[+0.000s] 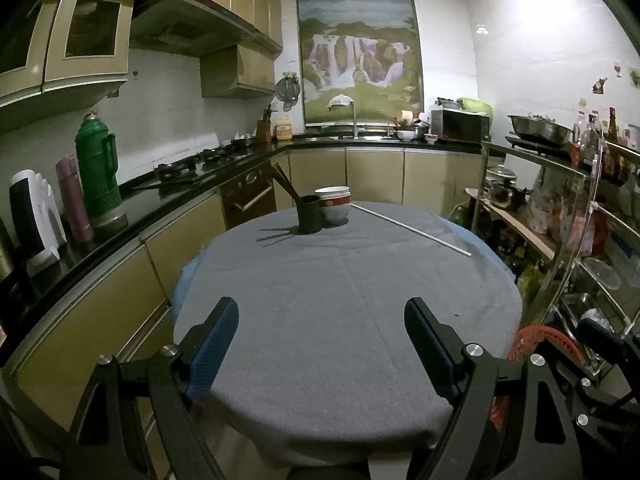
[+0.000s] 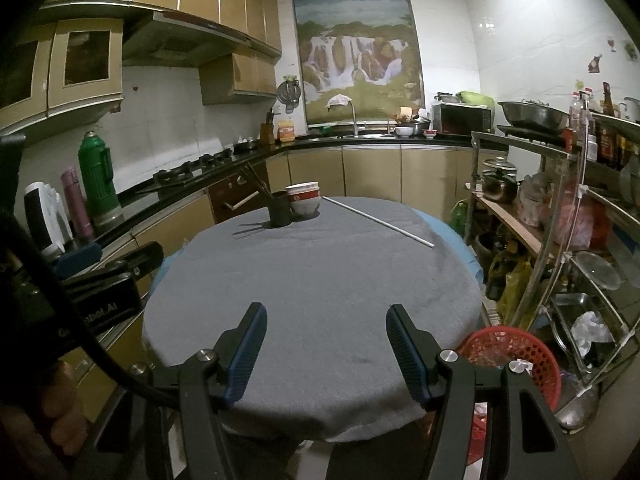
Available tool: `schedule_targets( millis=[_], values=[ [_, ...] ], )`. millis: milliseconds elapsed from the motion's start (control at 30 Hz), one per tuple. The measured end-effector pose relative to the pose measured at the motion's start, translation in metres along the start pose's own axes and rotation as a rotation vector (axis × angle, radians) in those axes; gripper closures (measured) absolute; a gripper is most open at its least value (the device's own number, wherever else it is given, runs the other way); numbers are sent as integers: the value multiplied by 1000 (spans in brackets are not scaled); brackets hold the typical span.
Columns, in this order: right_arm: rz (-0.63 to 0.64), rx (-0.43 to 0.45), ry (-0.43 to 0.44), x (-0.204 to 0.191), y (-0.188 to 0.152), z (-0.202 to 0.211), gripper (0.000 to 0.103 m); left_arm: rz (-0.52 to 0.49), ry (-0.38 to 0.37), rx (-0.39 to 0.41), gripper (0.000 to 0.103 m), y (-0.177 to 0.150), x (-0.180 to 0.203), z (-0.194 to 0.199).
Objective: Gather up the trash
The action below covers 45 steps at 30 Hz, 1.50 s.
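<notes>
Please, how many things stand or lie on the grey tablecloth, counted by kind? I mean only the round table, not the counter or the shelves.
Black cup holding chopsticks: 1
Stack of bowls, number of bowls in it unclear: 1
Long white rod: 1
Total: 3

A round worktop (image 1: 344,320) under a grey cloth is carrying a black cup (image 1: 309,214) holding chopsticks, touching stacked bowls (image 1: 333,204), with a thin white rod (image 1: 410,230) lying beside them. A green thermos (image 1: 98,170) is standing on the black counter (image 1: 160,196).
</notes>
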State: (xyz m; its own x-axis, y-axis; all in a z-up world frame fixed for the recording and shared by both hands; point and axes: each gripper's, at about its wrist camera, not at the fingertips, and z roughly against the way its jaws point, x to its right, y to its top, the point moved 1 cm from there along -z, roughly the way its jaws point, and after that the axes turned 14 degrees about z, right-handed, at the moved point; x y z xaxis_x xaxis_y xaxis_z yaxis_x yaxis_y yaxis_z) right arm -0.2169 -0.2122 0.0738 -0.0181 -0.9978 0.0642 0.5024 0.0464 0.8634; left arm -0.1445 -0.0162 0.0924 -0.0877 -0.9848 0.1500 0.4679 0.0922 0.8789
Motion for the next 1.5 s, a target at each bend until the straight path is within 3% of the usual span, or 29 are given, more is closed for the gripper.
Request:
schedule_targets(
  millis=[1500],
  values=[
    [-7, -4, 6, 0, -1, -2, 37, 16, 15, -12, 18, -4, -1, -1]
  ],
)
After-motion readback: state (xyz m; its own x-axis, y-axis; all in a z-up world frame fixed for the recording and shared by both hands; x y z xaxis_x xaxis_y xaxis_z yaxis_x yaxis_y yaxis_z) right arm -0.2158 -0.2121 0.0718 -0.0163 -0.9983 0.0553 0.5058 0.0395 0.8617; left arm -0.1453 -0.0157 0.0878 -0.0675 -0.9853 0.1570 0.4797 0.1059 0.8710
